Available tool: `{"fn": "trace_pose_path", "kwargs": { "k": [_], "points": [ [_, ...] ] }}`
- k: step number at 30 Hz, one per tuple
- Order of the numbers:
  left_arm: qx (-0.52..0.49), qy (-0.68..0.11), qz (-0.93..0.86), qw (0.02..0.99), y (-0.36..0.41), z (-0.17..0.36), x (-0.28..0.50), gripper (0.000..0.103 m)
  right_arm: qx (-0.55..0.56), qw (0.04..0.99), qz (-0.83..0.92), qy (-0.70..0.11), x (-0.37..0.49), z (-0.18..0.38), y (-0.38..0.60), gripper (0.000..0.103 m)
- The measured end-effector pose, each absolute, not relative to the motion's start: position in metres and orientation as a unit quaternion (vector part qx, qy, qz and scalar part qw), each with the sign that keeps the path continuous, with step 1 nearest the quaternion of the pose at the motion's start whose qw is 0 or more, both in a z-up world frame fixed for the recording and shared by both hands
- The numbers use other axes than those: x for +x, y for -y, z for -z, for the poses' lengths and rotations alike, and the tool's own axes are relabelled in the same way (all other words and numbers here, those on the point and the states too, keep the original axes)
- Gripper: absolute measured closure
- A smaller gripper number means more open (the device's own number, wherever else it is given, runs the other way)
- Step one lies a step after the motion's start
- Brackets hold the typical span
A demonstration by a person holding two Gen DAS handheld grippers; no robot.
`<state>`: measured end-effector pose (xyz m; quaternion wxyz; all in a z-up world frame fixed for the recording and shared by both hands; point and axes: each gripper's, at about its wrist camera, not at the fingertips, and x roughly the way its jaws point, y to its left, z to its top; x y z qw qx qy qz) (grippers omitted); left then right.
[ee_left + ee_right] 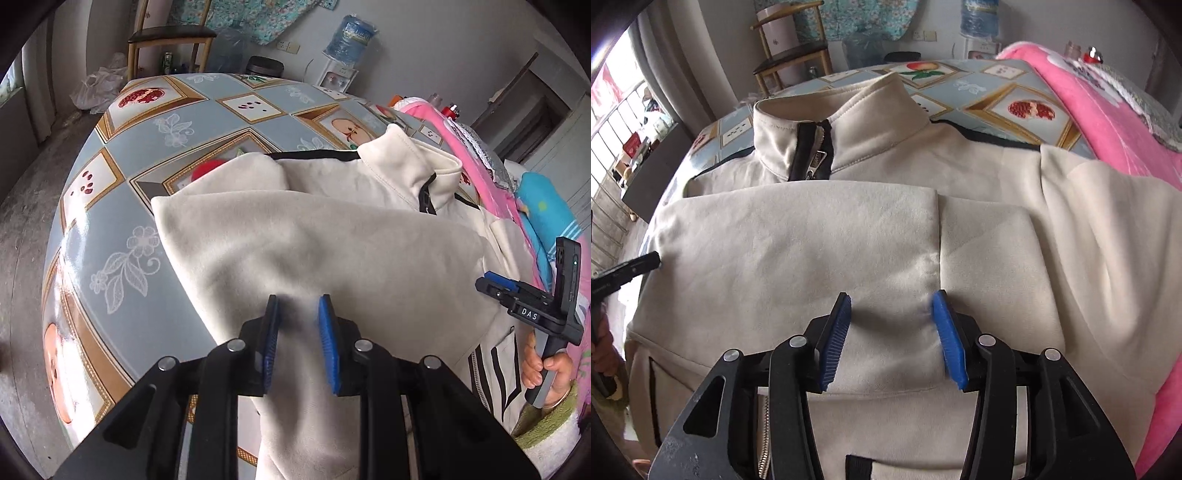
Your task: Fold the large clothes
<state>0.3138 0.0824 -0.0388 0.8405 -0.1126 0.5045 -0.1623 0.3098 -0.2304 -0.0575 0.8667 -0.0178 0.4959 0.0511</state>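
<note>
1. Left wrist view: my left claw hangs just over the cream jacket, its blue ribbed pads a narrow way apart with only a shadowed dip of cloth below them; whether they pinch the cloth I cannot tell. The jacket lies on the bench under a glossy tablecloth of blue diamonds and fruit pictures. My right claw shows at the jacket's far side.

2. Right wrist view: my right claw stands open, jaws apart above a sleeve folded across the chest, holding nothing. The stand-up collar with its black zipper points away from me; a pink blanket lies alongside.

3. I judge the sleeves are laid in and the body fold comes next: both claws must take the near hem and carry it toward the collar, evenly.

4. The fabric looks soft, matte and fleecy, thick enough to bunch.
</note>
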Motion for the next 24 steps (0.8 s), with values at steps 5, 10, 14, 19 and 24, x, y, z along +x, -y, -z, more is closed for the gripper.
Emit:
{"fn": "trace_pose_path", "kwargs": {
  "k": [5,10,14,19,24],
  "points": [
    [-0.083,-0.472,0.144,0.866,-0.077,0.020,0.307,0.050,-0.047,0.877,-0.051,-0.475,0.305,0.046,0.219,0.046],
    [-0.024,-0.498,0.113,0.859,-0.058,0.037,0.313,0.043,-0.067,0.868,-0.027,-0.490,0.318,0.064,0.223,0.035],
    [-0.004,-0.488,0.107,0.866,-0.050,0.025,0.303,0.043,-0.035,0.871,-0.019,-0.491,0.316,0.057,0.236,0.033],
    [0.042,-0.474,0.122,0.871,-0.021,0.007,0.288,0.036,-0.027,0.884,-0.071,-0.461,0.299,0.036,0.223,0.031],
    [0.061,-0.488,0.127,0.862,0.011,0.011,0.288,0.033,-0.073,0.872,-0.079,-0.478,0.298,0.058,0.197,0.029]
  ]
}}
